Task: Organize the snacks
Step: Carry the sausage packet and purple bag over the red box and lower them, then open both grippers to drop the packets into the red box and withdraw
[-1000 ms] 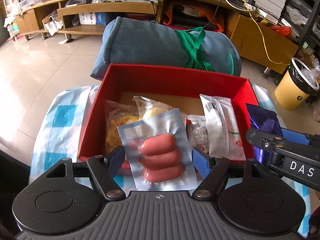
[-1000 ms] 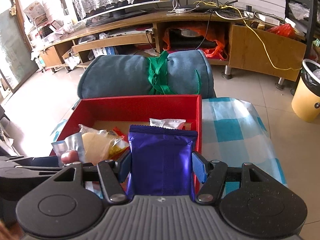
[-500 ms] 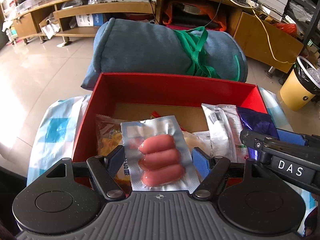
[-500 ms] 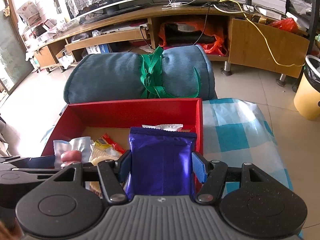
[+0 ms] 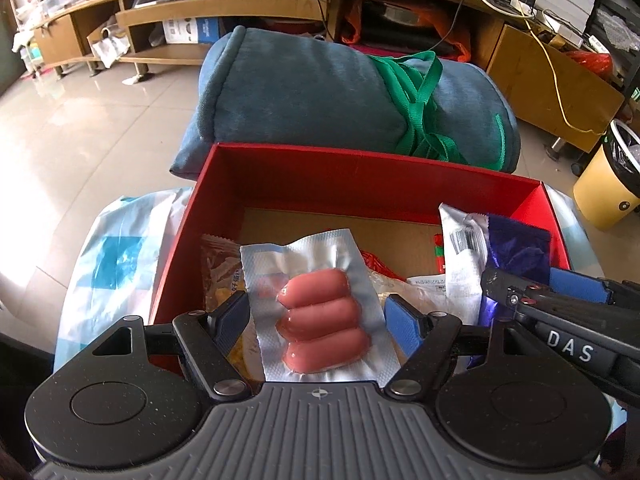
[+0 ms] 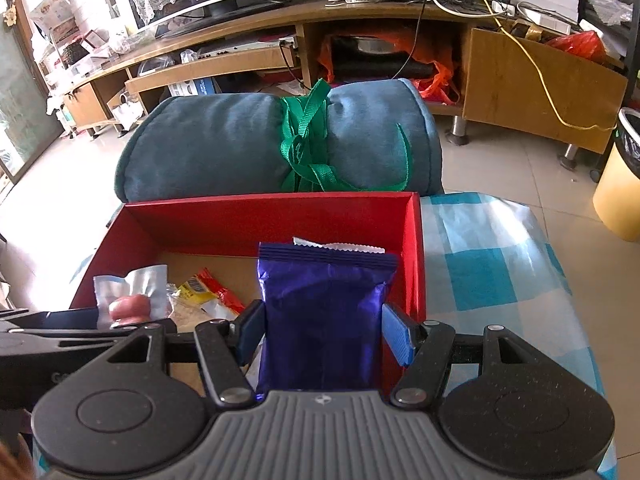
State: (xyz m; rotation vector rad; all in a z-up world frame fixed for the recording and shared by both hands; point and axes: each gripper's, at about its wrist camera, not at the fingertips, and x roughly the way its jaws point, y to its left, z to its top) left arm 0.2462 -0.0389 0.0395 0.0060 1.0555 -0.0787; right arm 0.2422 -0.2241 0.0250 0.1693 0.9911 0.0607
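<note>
Vacuum-packed sausage pack [image 5: 320,312] and purple packet [image 6: 324,320] above open red box [image 5: 360,176]

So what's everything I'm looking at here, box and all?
red box: one, red, on the checked cloth
sausage pack: one, clear with pink sausages, between the left jaws, over the box
purple packet: one, purple, between the right jaws, at the box's right end
white sachet: one, white, in the box
checked cloth: one, blue and white, under the box
rolled blanket: one, blue, green strap, behind the box
bin: one, yellow, on the floor
left hand-held gripper: one, black
right hand-held gripper: one, black
</note>
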